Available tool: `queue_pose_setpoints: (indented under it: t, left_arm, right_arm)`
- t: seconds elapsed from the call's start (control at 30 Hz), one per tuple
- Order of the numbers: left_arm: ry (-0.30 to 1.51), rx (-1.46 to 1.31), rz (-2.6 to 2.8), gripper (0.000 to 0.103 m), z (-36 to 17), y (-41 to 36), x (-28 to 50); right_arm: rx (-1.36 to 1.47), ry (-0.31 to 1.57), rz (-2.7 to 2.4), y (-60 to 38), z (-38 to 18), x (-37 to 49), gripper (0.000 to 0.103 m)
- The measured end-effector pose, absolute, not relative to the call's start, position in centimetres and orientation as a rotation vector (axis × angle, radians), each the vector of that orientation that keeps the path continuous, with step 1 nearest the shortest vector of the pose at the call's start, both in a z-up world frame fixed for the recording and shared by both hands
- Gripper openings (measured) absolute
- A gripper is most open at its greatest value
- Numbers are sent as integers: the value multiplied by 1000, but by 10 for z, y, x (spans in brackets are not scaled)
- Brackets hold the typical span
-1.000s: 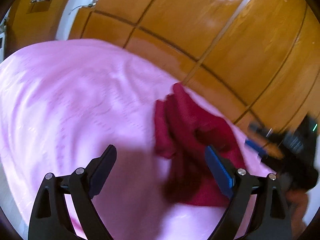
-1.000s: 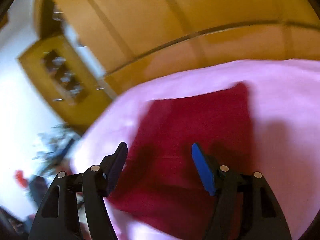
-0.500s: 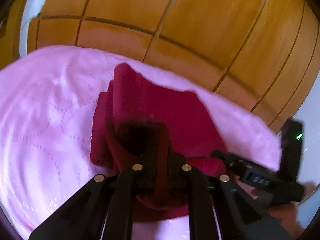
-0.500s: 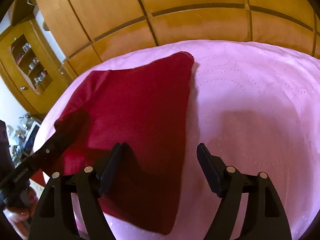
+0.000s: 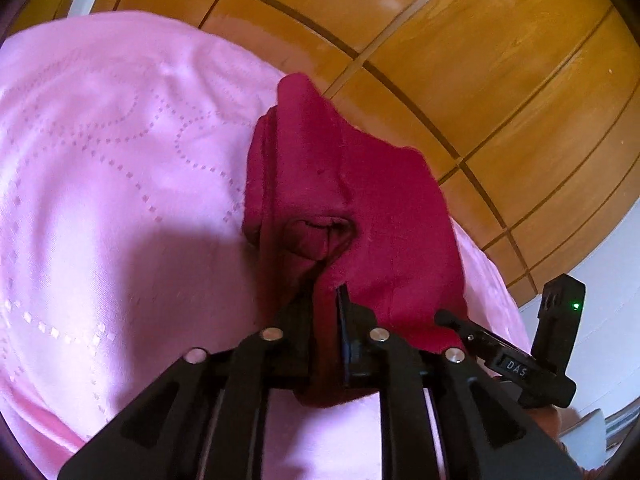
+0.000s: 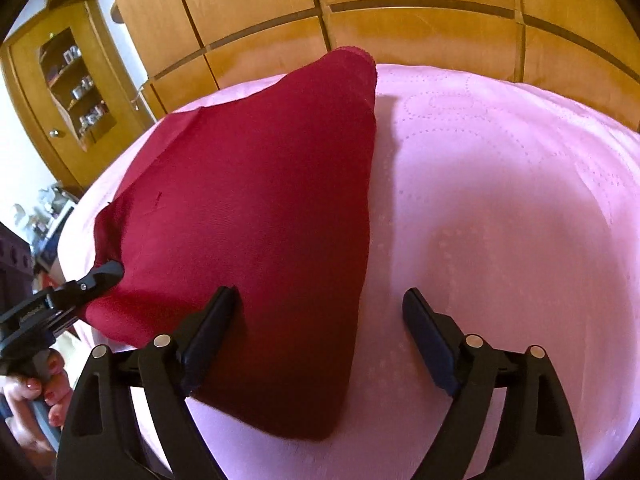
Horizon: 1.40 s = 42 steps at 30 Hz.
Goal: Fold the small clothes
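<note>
A dark red cloth (image 5: 360, 200) lies on the pink bedspread (image 5: 100, 160). My left gripper (image 5: 326, 300) is shut on the cloth's near edge and lifts it into a fold. In the right wrist view the red cloth (image 6: 260, 200) spreads as a smooth triangle, and the left gripper (image 6: 106, 272) shows pinching its left corner. My right gripper (image 6: 320, 316) is open, just above the cloth's near right corner; its left finger (image 6: 208, 320) lies over the cloth, its right finger (image 6: 428, 336) over the bedspread.
A wooden panelled wardrobe (image 5: 440, 40) rises behind the bed. A wooden cabinet with glass door (image 6: 68, 92) stands at the left in the right wrist view. The right gripper's body (image 5: 520, 360) shows at the left wrist view's lower right.
My left gripper has closed on the red cloth's edge and raised it. My right gripper has stayed open and swung over the cloth's near right corner.
</note>
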<state>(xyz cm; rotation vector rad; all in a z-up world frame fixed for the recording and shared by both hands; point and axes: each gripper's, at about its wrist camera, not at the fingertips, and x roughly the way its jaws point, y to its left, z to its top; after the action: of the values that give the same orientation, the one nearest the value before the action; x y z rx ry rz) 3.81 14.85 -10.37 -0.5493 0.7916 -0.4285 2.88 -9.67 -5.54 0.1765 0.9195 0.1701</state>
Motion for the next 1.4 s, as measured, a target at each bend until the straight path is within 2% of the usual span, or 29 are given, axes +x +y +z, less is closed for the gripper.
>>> queue_pose_setpoints:
  t: [0.03, 0.07, 0.1, 0.13, 0.3, 0.4, 0.43, 0.6, 0.67, 0.73, 1.0, 1.4]
  left_arm:
    - [781, -553, -422, 36, -99, 151, 35]
    - [764, -558, -414, 44, -93, 153, 32]
    - [734, -551, -383, 57, -84, 155, 24]
    - [690, -533, -341, 59, -72, 157, 17]
    - [582, -427, -323, 59, -21, 141, 25]
    - [608, -314, -338, 58, -6, 114, 56]
    - [629, -279, -343, 56, -5, 104, 70]
    - [752, -225, -276, 41, -33, 91, 124]
    - [809, -242, -251, 39, -46, 95, 137]
    - [832, -263, -232, 32, -62, 105, 142]
    - [753, -212, -247, 33, -83, 101, 131]
    - [739, -209, -257, 33, -82, 104, 126]
  right_arm:
    - [203, 920, 173, -100, -52, 26, 84]
    - [223, 915, 174, -104, -48, 23, 84]
    - [240, 898, 170, -109, -41, 20, 84]
    - [242, 881, 163, -112, -35, 18, 84]
    - [181, 791, 144, -114, 2, 43, 84]
    - [129, 758, 151, -103, 17, 71, 70]
    - [119, 756, 162, -99, 19, 79, 64]
    - [115, 809, 178, -77, 9, 135, 54]
    - [111, 829, 180, -72, 3, 147, 54]
    - [67, 828, 167, -63, -4, 156, 54]
    - [-37, 835, 113, -54, -33, 161, 54]
    - [-9, 785, 117, -59, -34, 154, 54]
